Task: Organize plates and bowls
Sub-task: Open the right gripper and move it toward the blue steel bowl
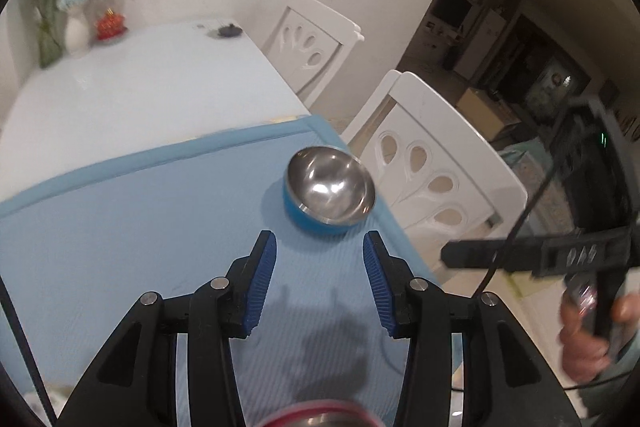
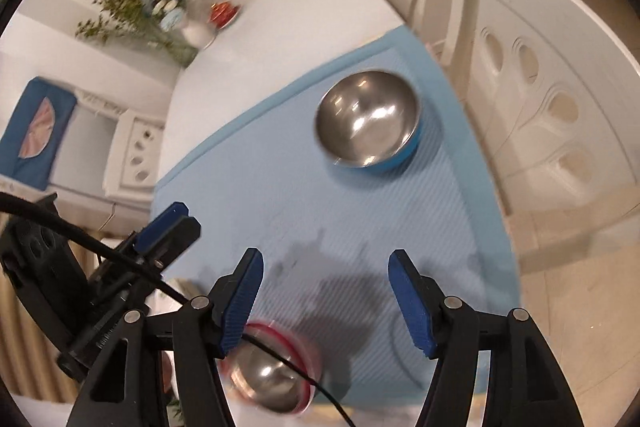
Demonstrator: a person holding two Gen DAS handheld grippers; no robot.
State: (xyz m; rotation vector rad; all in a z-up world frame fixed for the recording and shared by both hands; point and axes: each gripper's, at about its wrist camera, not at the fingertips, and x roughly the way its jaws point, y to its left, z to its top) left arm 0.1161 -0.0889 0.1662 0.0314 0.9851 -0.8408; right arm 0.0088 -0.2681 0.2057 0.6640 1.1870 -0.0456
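Note:
A steel bowl with a blue outside (image 1: 330, 187) stands upright on the light blue mat (image 1: 140, 227) near its far right corner; it also shows in the right wrist view (image 2: 368, 121). A steel bowl with a red rim (image 2: 272, 373) sits at the mat's near edge, and its rim shows at the bottom of the left wrist view (image 1: 320, 415). My left gripper (image 1: 320, 247) is open and empty, just short of the blue bowl. My right gripper (image 2: 326, 263) is open and empty above the mat, between the two bowls. The left gripper's body (image 2: 160, 231) shows at the left.
The mat lies on a white table (image 1: 140, 83). A vase of flowers (image 1: 76, 23) and a red object (image 1: 110, 25) stand at the far left corner. Two white chairs (image 1: 436, 171) stand along the table's right side. A hand holds the right gripper's handle (image 1: 592, 327).

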